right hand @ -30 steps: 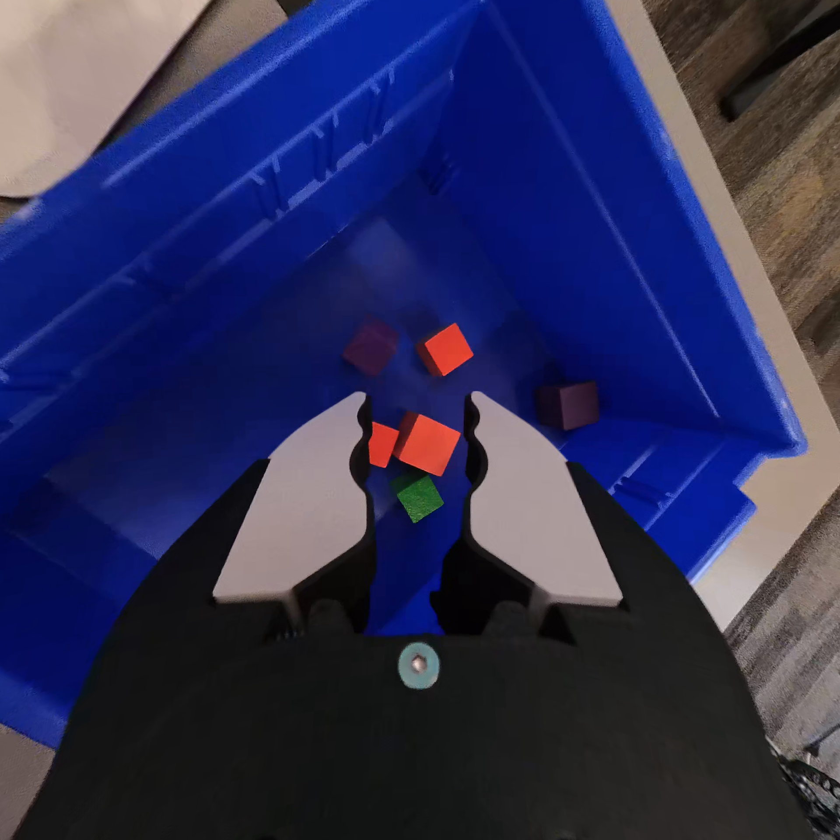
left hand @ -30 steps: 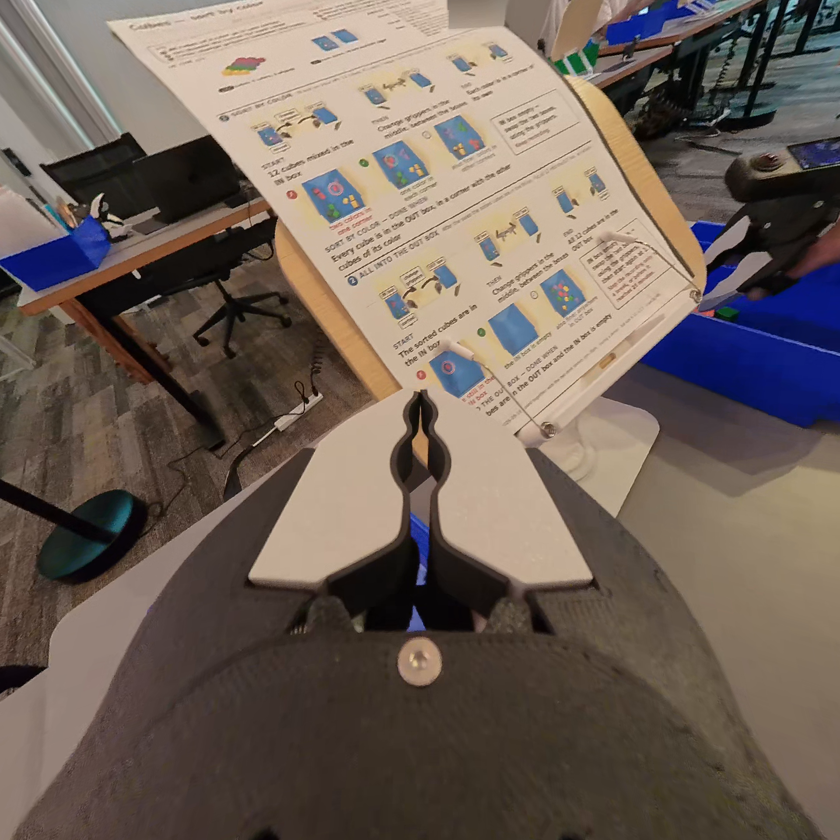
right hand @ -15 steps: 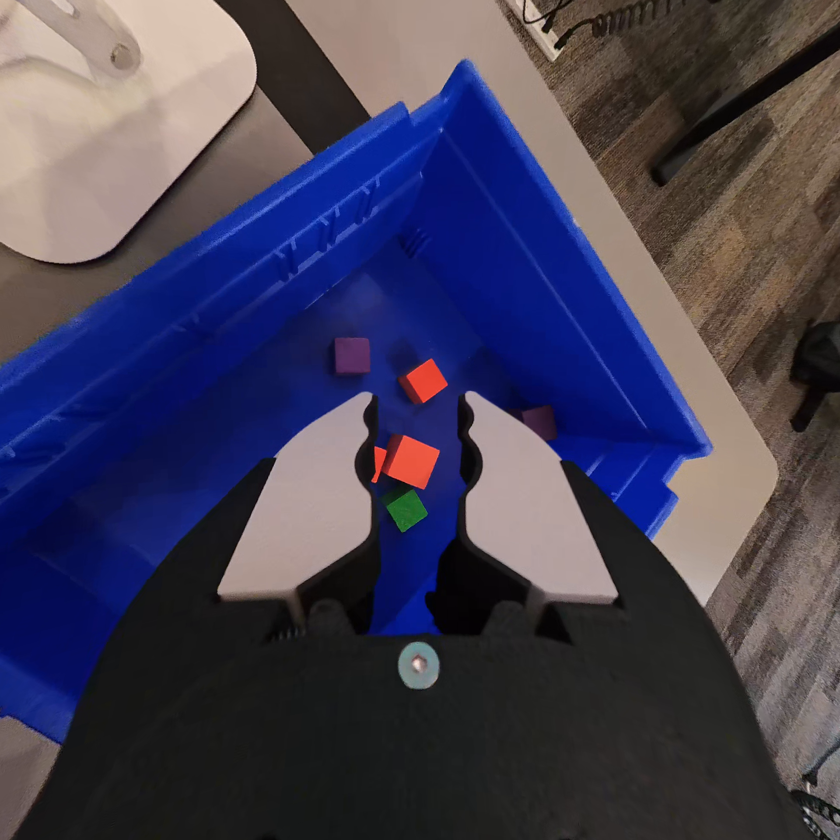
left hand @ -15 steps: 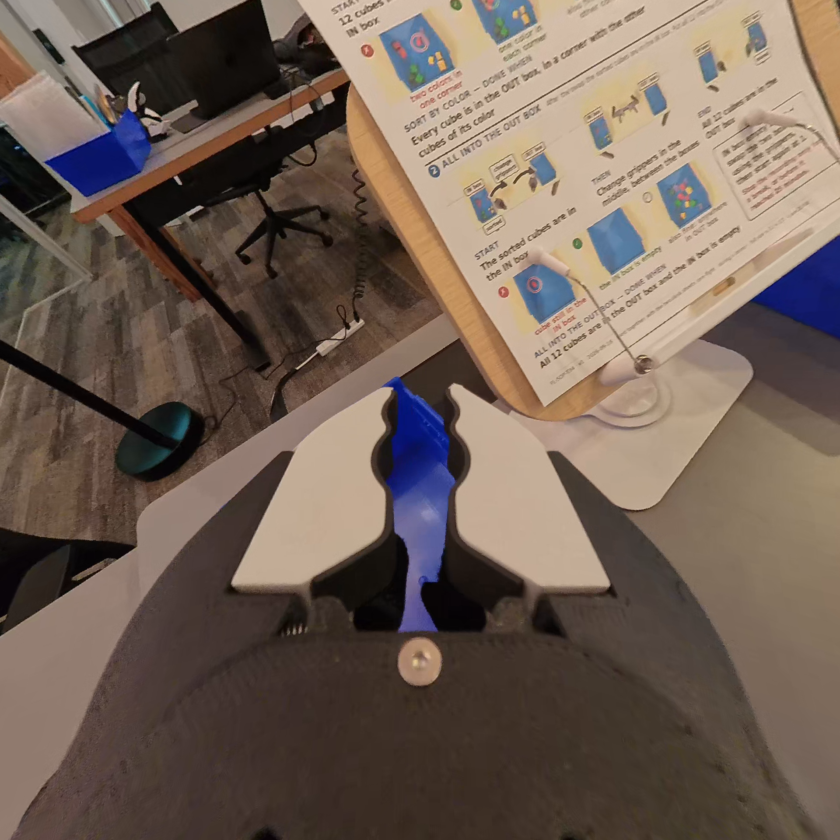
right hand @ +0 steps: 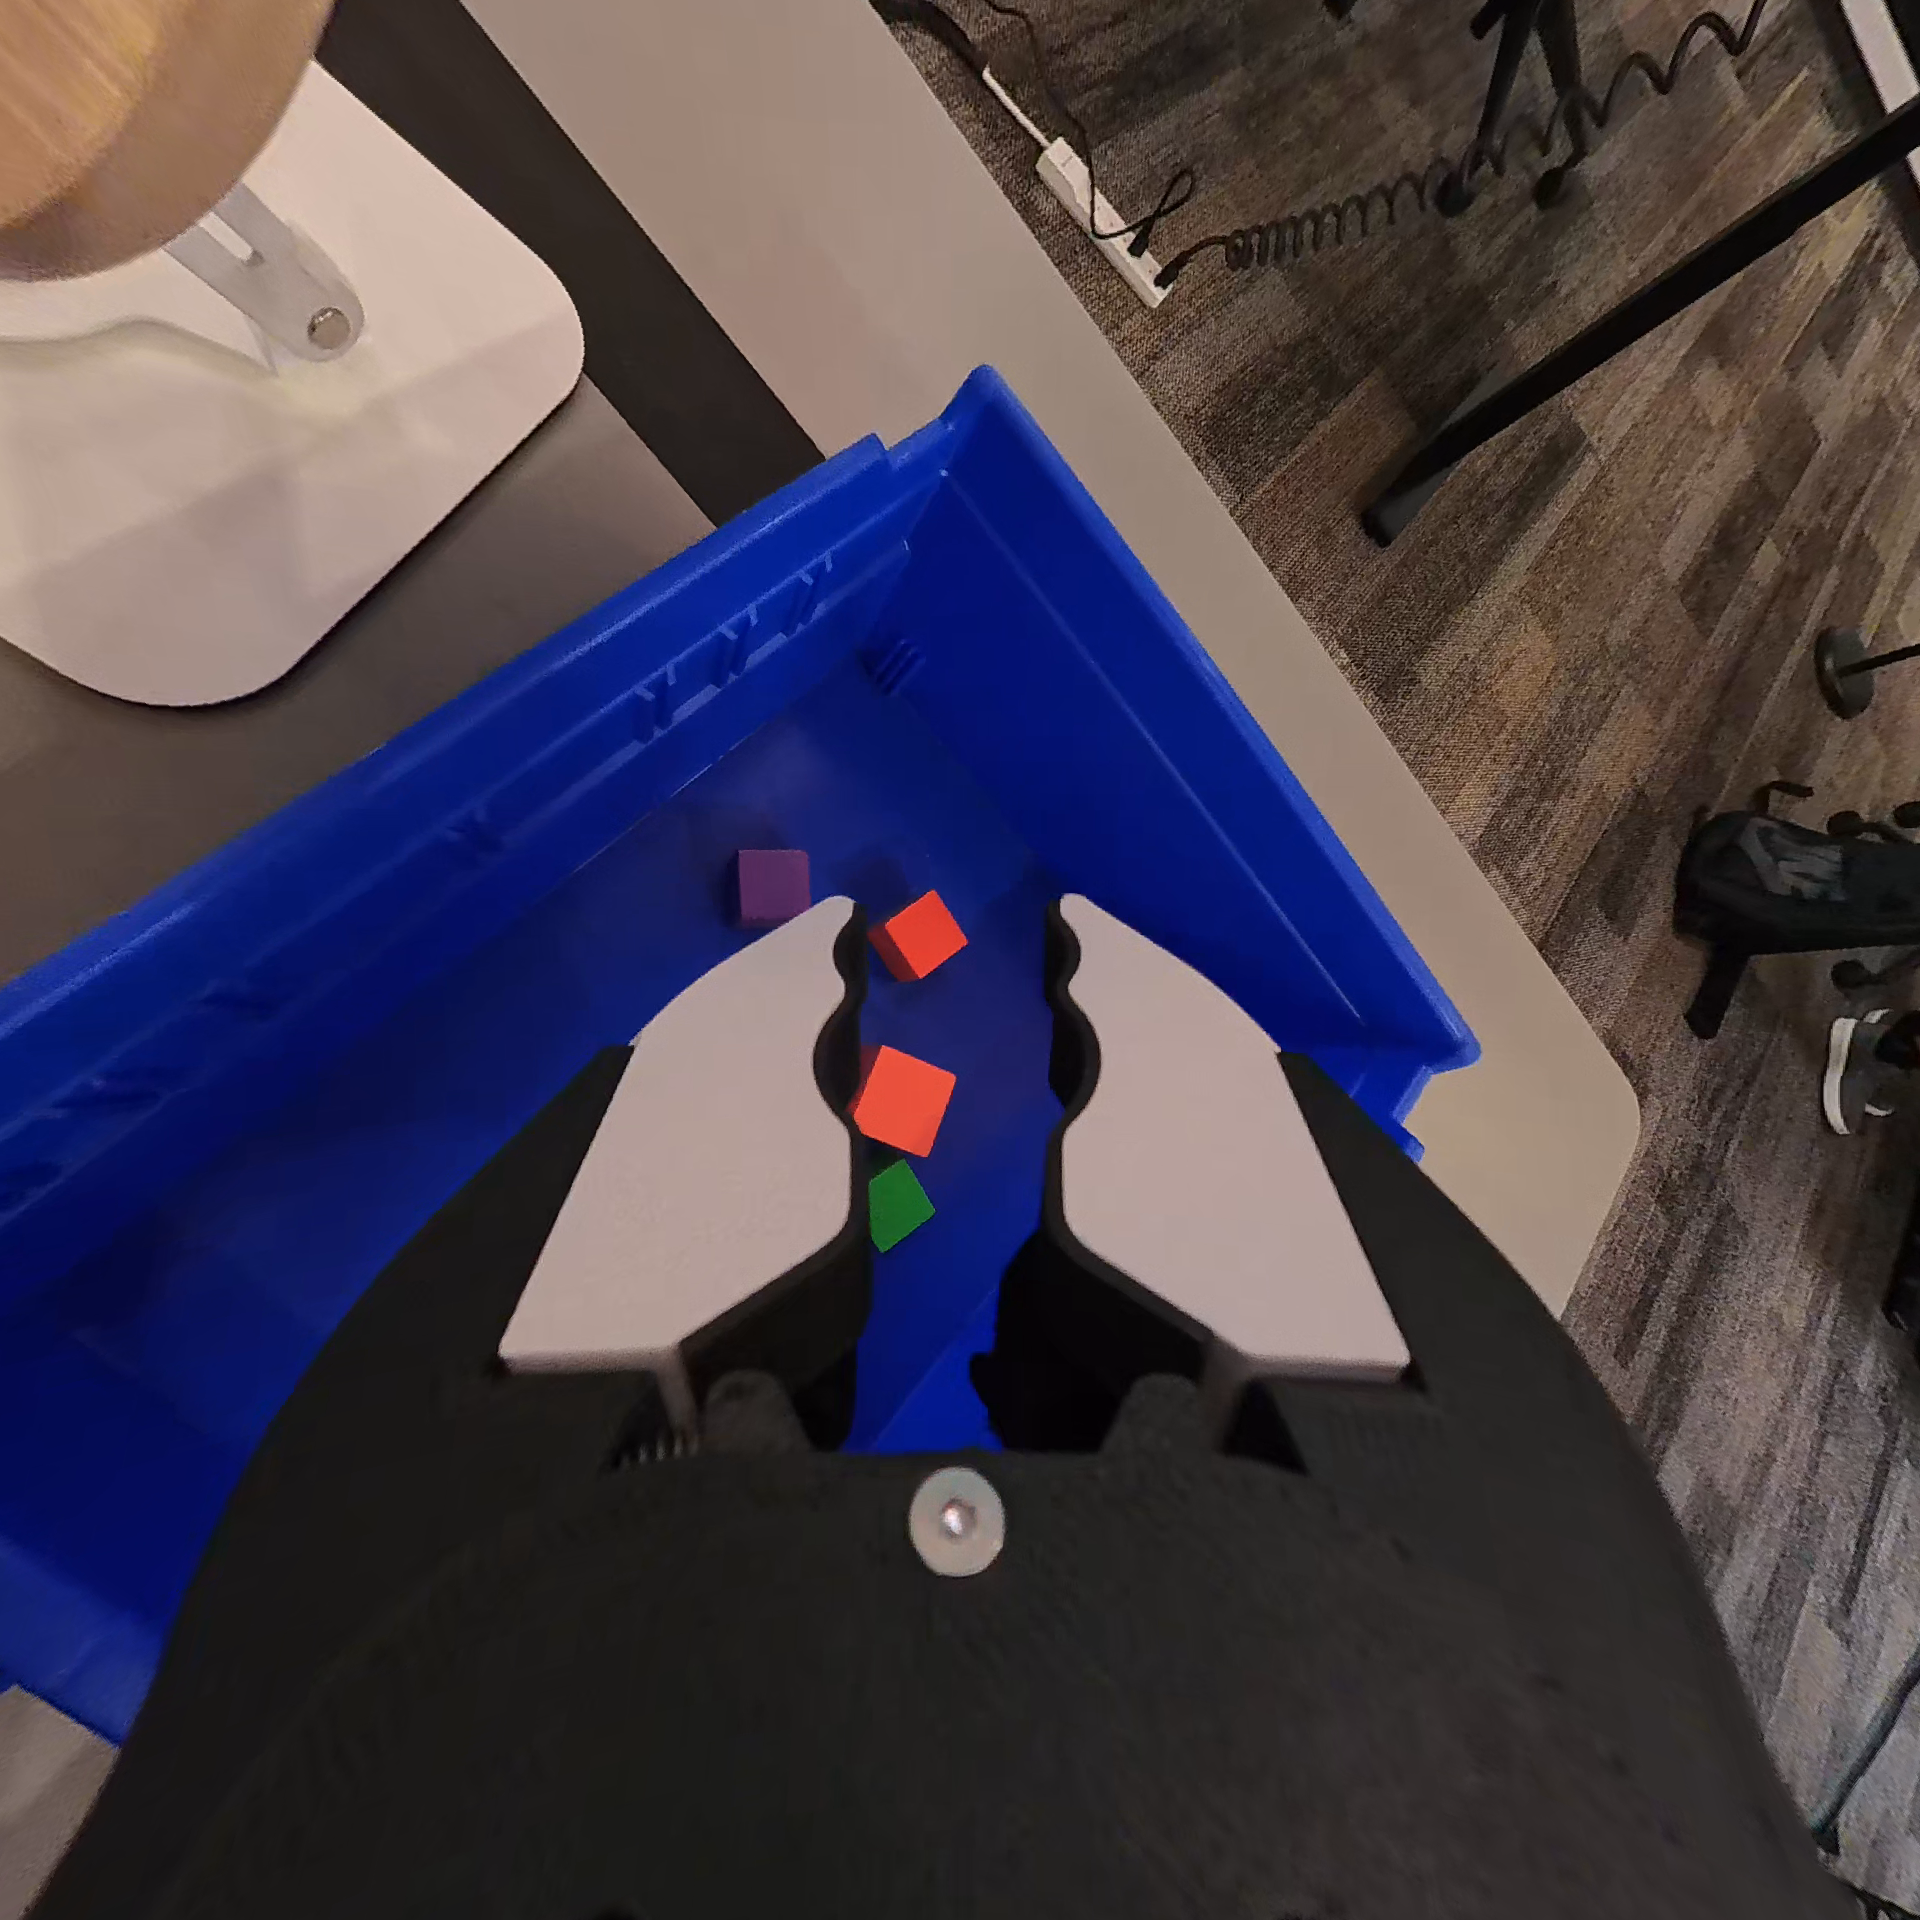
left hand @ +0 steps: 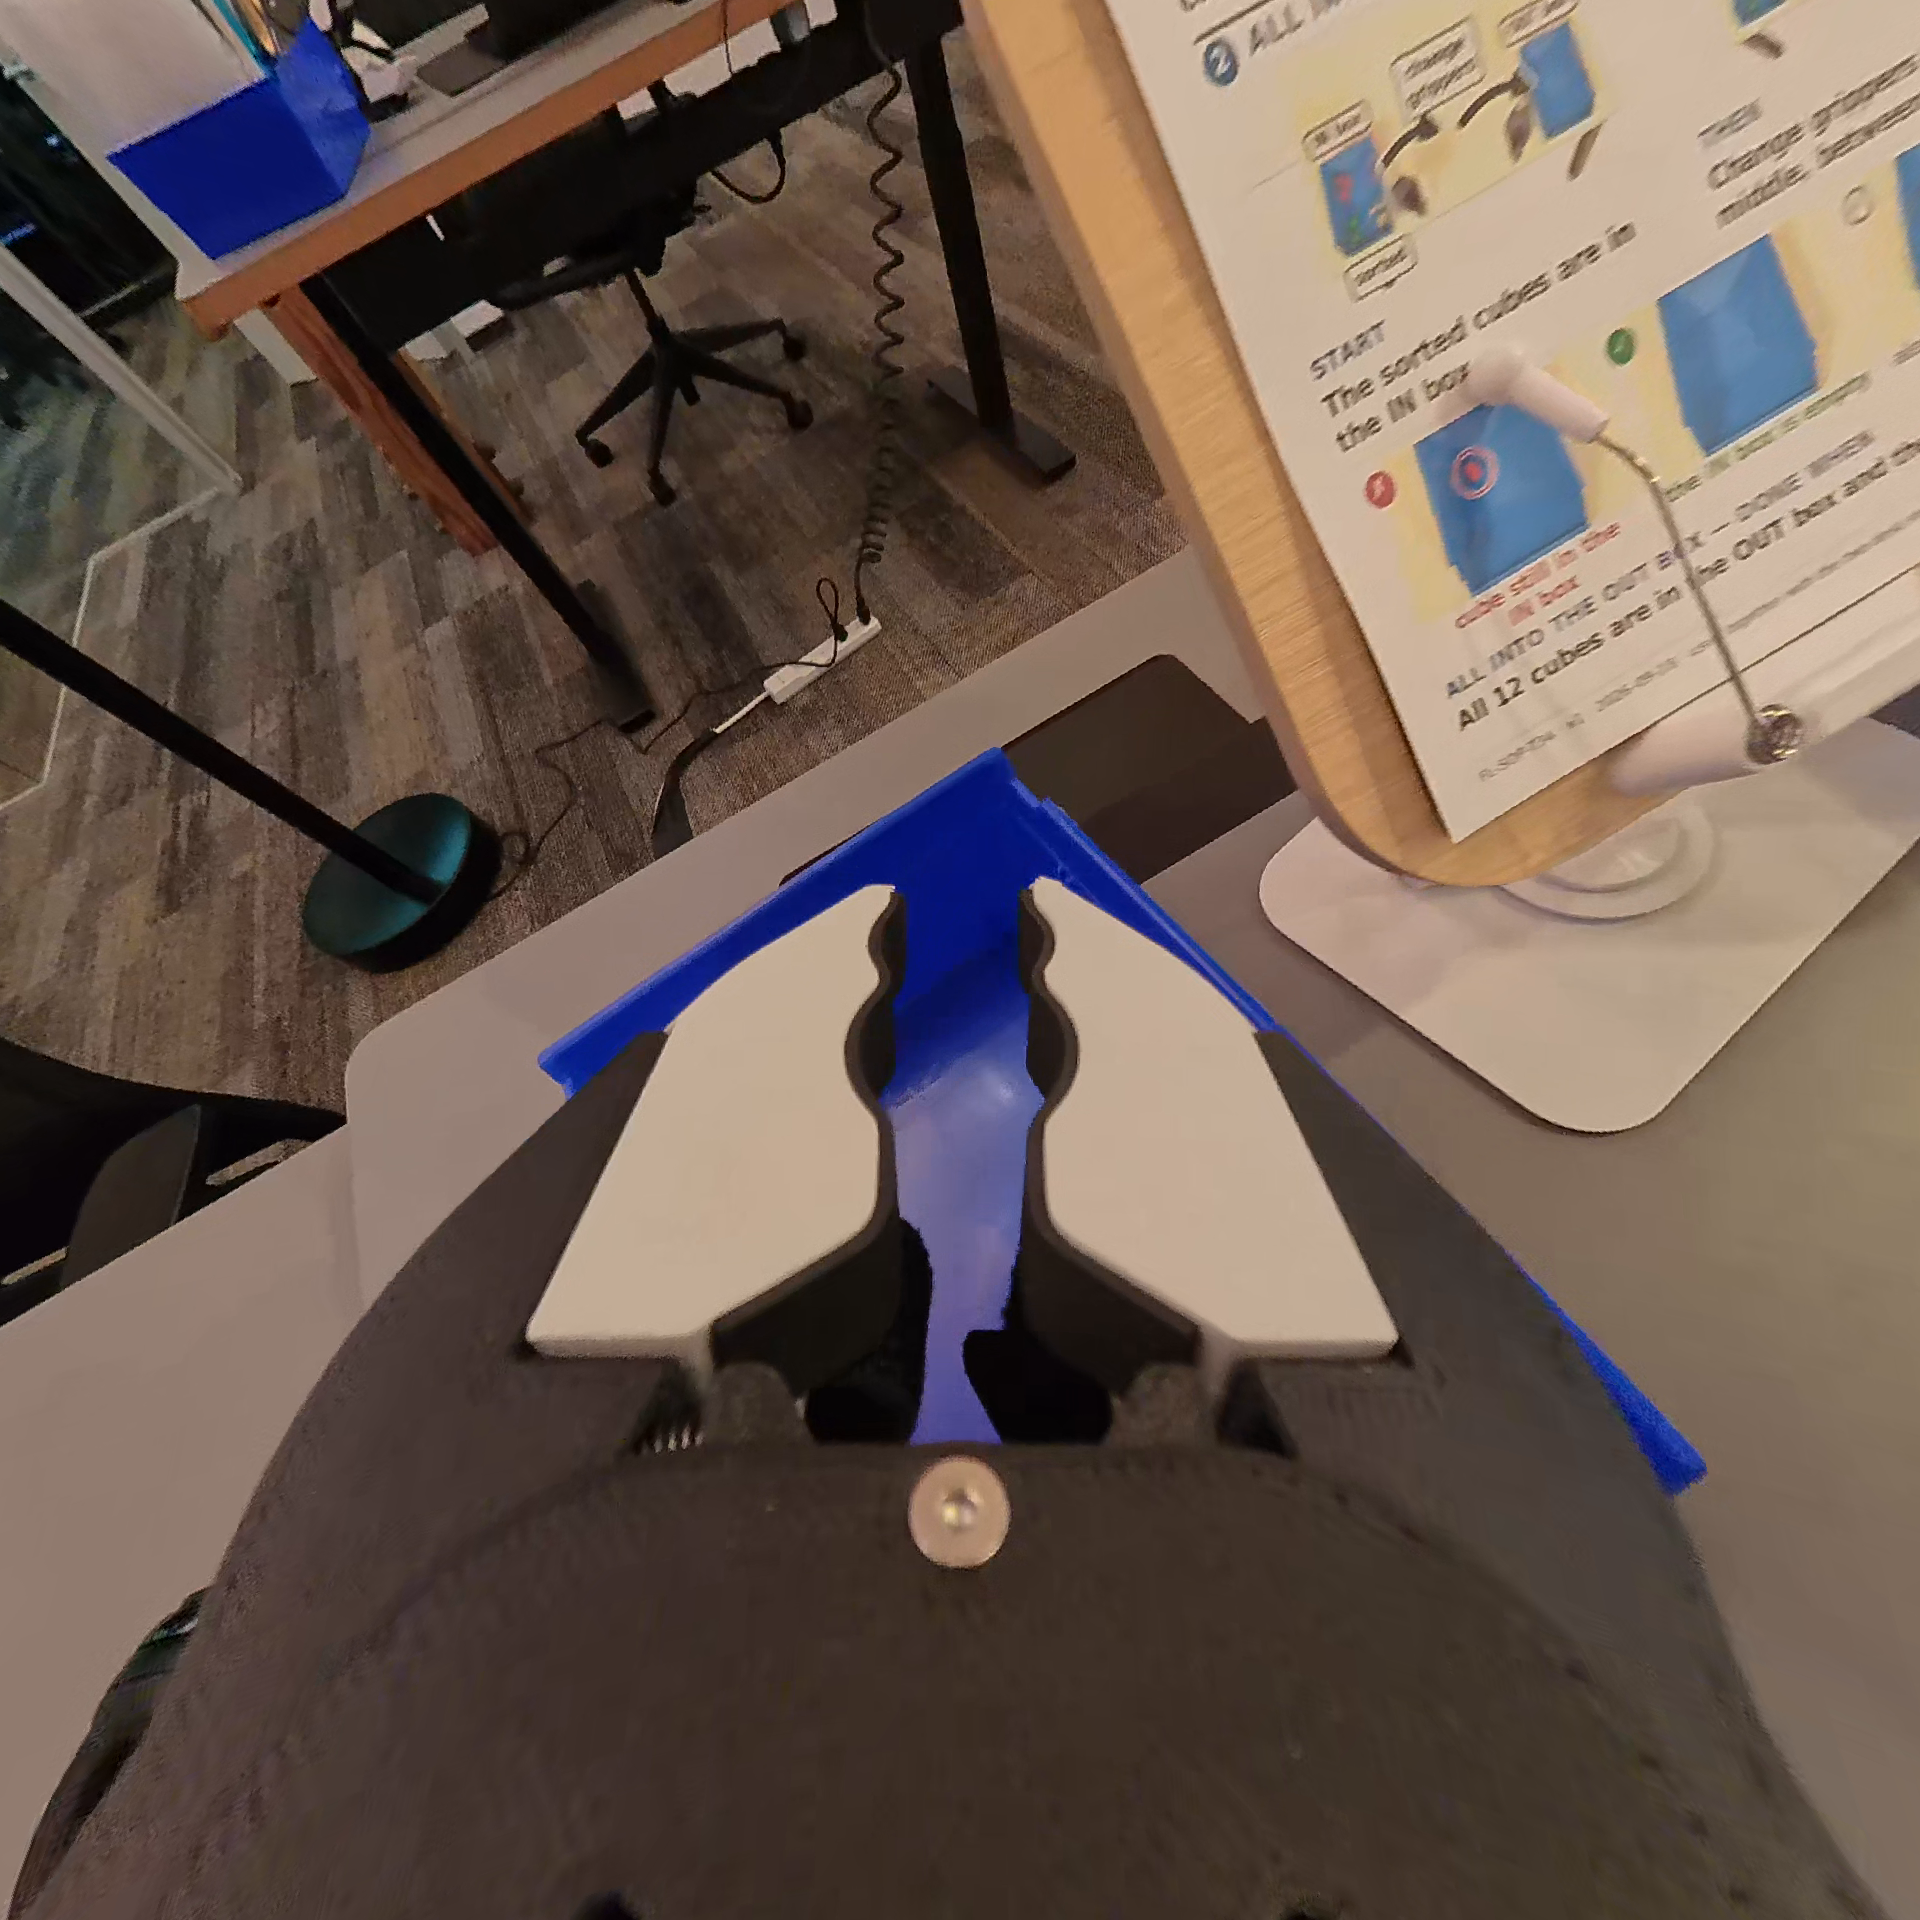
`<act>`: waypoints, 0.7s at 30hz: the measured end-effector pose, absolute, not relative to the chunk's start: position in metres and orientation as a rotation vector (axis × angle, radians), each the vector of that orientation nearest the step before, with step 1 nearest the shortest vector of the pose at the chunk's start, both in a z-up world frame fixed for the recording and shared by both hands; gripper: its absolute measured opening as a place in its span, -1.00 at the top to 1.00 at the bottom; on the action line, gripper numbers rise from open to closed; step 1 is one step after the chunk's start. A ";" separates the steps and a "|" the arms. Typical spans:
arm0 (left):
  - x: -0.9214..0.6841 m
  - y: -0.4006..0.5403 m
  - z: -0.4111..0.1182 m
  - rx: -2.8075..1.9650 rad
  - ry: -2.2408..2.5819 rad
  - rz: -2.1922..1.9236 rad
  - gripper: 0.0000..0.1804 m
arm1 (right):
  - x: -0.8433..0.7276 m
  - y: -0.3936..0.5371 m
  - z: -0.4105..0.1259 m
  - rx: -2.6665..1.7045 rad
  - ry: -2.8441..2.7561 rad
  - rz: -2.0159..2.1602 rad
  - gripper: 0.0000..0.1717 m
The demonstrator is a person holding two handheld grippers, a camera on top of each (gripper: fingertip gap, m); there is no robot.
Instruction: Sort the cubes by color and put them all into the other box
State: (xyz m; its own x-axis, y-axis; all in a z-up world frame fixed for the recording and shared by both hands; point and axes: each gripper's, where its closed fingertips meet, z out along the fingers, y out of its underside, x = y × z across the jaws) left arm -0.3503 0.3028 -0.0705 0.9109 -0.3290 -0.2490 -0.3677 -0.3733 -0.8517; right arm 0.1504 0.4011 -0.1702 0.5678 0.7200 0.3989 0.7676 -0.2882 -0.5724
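**Hovering over two blue boxes with spread fingers**

Your right gripper (right hand: 954,914) hangs with its fingers spread and holding nothing, above a blue plastic box (right hand: 1195,748) at the centre of the frame. On its floor lie two small red cubes (right hand: 902,1099), a green cube (right hand: 898,1205) and a purple cube (right hand: 773,885). Your left gripper (left hand: 958,904) also has its fingers apart and holds nothing, over the corner of another blue plastic box (left hand: 966,831); no cube shows between the fingers.
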 end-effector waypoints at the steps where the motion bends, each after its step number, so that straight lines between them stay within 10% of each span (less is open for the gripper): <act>1: -0.352 0.304 -0.075 -1.998 0.501 0.042 0.77 | 0.150 0.401 -0.170 -2.053 -1.187 -0.084 0.62; 21: -0.386 0.323 -0.137 -2.192 0.399 0.019 0.51 | 0.145 0.401 -0.167 -2.024 -1.199 -0.090 0.61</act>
